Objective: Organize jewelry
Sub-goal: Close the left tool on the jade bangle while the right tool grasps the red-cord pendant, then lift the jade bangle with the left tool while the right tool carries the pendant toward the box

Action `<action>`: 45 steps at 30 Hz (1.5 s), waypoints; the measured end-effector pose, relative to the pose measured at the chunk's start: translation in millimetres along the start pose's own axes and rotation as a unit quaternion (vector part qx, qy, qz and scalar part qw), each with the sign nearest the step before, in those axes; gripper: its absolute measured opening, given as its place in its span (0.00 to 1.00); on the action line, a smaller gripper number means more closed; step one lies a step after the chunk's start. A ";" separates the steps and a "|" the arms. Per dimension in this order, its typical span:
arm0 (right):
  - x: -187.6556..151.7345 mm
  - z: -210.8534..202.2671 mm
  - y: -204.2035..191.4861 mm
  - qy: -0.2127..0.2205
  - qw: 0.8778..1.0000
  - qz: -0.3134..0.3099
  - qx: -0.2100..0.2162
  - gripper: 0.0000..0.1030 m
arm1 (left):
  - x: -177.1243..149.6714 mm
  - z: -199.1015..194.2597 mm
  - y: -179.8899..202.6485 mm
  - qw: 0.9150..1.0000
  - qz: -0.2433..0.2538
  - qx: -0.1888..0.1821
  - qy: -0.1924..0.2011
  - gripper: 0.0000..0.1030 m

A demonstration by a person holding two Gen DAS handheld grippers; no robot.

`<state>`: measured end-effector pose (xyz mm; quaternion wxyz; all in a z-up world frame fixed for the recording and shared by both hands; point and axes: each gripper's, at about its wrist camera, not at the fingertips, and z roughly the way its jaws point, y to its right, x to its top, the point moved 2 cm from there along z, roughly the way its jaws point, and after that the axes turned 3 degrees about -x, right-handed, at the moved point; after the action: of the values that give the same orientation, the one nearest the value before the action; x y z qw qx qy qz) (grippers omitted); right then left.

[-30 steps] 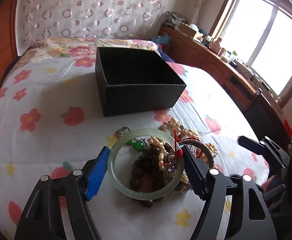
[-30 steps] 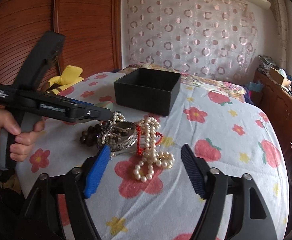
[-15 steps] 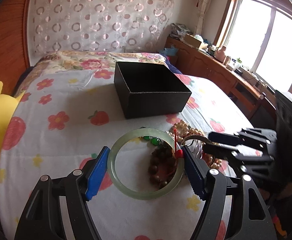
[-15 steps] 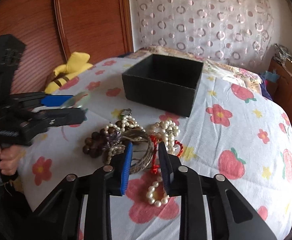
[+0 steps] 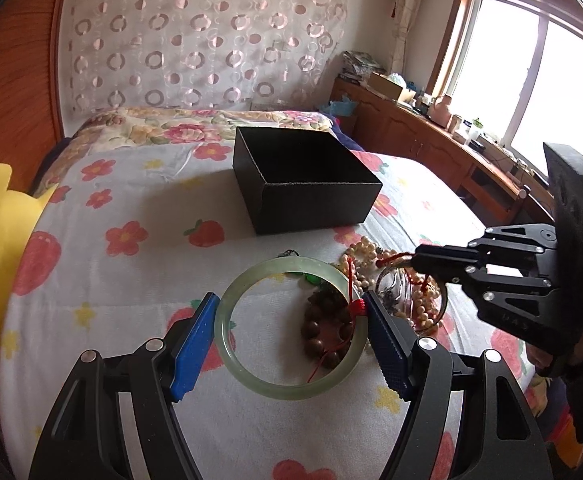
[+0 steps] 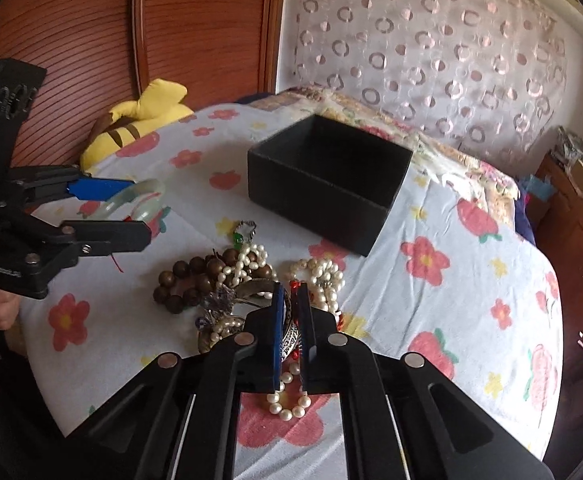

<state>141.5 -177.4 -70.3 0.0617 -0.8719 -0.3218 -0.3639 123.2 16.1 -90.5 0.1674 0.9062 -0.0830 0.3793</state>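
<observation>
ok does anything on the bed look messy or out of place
Yes. The pearl strands, wooden beads and a metal bangle lie tangled in one heap on the bedspread, outside the black box, whose visible interior looks empty.

1. My left gripper (image 5: 289, 330): jaws spread wide, clamping the jade bangle (image 5: 291, 390) across its width, raised.
2. My right gripper (image 6: 290, 300): jaws nearly closed, pinching the metal bangle (image 6: 289, 338), lowered.

Bed (image 5: 139, 208): floral sheet, fills near scene
Far wall: ring-patterned curtain (image 5: 195, 40)
Left: wooden headboard (image 6: 195, 28)
Right: bright window (image 5: 539, 80), wooden cabinets (image 5: 419, 140)
</observation>
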 end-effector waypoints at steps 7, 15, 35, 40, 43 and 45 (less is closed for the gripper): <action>9.1 -20.5 1.0 0.043 0.999 -0.012 -0.011 0.07 | -3.3 1.4 -0.2 1.000 -0.001 0.001 -0.002 0.67; 22.9 -43.9 6.6 0.082 0.996 -0.012 -0.010 0.04 | -6.0 4.7 -2.6 1.000 -0.003 0.002 -0.004 0.67; 29.2 -20.1 18.2 0.052 0.998 0.017 0.019 0.02 | 0.4 4.0 -3.6 1.000 -0.001 0.008 0.005 0.67; 30.8 -19.2 23.2 0.053 0.998 0.016 0.000 0.02 | 0.2 2.2 -3.2 1.000 0.000 0.008 0.006 0.67; 35.4 -29.8 29.3 0.069 0.997 0.024 0.000 0.02 | -0.2 2.3 -3.4 1.000 0.000 0.009 0.006 0.67; 40.4 -42.1 32.5 0.083 0.996 0.028 0.005 0.02 | -0.5 1.5 -3.1 1.000 0.000 0.009 0.007 0.67</action>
<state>157.4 -196.5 -8.4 0.1029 -0.8470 -0.2927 -0.4317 124.7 18.4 -92.6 0.1600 0.9051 -0.0782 0.3860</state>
